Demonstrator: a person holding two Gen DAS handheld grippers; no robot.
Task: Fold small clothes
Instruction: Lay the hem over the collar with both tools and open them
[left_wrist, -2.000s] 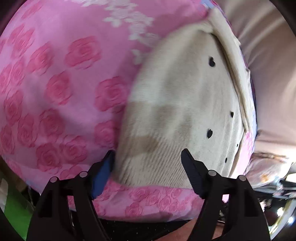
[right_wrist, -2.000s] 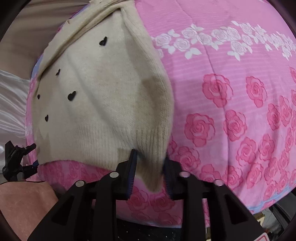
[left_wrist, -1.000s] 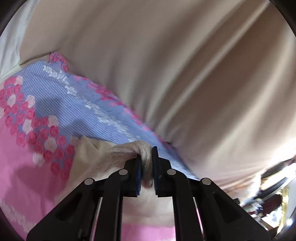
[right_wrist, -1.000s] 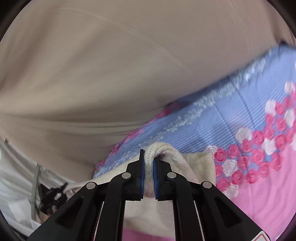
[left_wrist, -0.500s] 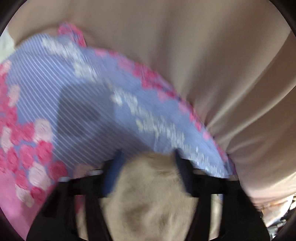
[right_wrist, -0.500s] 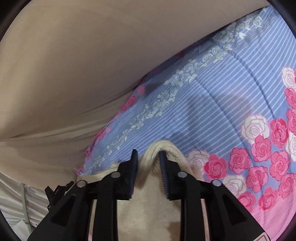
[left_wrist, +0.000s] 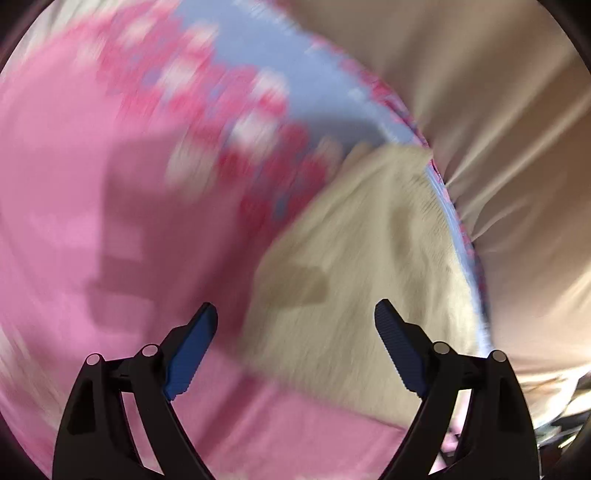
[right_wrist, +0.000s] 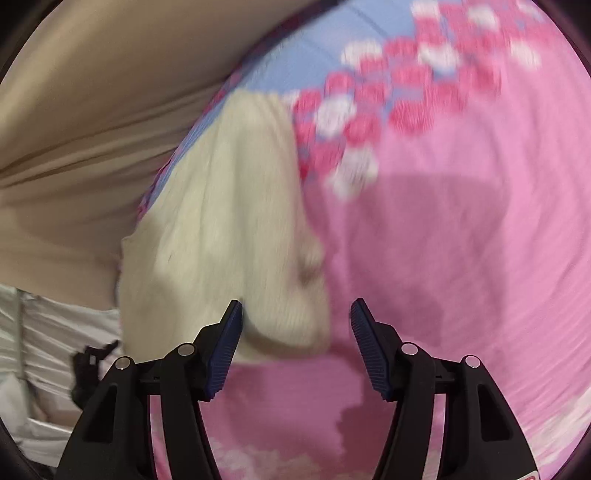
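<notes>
1. Both grippers are spread wide with nothing between the jaws: left gripper (left_wrist: 295, 328) and right gripper (right_wrist: 295, 325) hover over the bed, so I'd guess they're between grabs
2. Cream sweater (left_wrist: 354, 266) lies flat on the pink rose bedsheet (left_wrist: 92, 184), looks like it's folded over, though both views are pretty blurry
3. Sweater sits ahead and to the right of the left gripper, ahead and left of the right one, up against the beige curtain (right_wrist: 92, 110) side
</notes>
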